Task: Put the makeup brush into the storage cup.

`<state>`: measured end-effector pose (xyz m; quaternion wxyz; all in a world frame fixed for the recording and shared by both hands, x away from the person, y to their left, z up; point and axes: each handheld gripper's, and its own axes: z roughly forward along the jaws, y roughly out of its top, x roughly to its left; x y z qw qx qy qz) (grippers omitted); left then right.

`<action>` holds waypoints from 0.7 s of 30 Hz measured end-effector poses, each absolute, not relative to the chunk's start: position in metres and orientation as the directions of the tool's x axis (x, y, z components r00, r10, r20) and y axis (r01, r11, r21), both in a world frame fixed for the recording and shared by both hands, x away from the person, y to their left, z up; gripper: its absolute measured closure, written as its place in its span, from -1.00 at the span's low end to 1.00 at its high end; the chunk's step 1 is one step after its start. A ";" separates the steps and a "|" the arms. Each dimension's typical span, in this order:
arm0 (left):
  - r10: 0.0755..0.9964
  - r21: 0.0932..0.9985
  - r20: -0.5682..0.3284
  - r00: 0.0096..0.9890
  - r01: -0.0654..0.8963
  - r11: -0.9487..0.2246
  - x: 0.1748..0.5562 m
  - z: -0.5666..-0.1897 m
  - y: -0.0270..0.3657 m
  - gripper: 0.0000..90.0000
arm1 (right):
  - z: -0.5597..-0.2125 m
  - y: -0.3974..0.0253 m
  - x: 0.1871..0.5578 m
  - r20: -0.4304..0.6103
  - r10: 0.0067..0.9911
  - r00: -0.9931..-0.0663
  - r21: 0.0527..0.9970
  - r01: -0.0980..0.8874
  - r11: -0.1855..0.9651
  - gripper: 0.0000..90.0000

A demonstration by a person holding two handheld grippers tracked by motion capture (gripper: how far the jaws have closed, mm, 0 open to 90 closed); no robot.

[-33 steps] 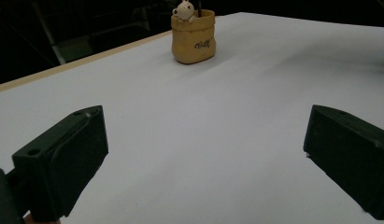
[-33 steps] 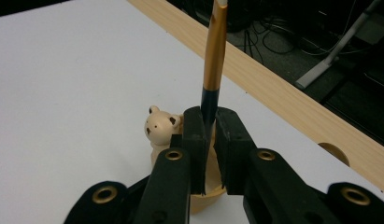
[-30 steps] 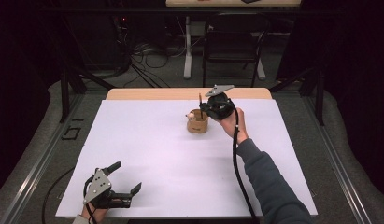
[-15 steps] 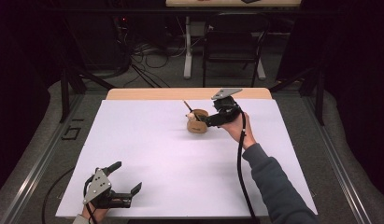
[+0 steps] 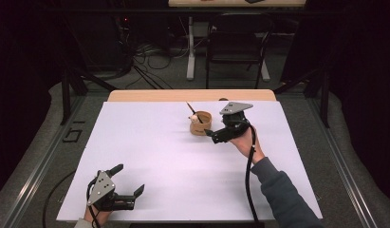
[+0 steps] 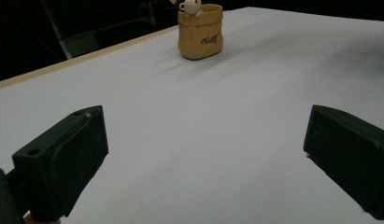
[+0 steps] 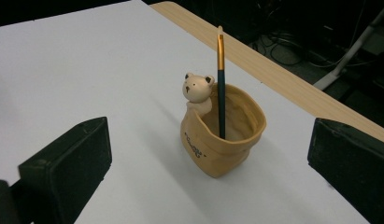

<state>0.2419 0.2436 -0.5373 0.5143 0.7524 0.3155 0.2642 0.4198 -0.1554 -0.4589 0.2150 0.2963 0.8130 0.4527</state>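
Right gripper view: tan bear-faced pot (image 7: 222, 140) holds an upright green pen (image 7: 221, 93)

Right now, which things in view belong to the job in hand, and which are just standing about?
In the job:
- tan bear pot on the white table
- dark green pen standing in the pot
- right hand-held gripper, open, beside the pot

Standing about:
- left hand-held gripper, open, idle at the near table edge
- dark chair and floor cables beyond the table
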 end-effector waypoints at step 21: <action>0.745 0.941 0.083 0.662 0.194 -0.277 0.238 -0.537 0.245 -1.00 | -0.462 -0.194 0.359 -0.060 0.685 -0.726 0.937 0.195 0.289 -1.00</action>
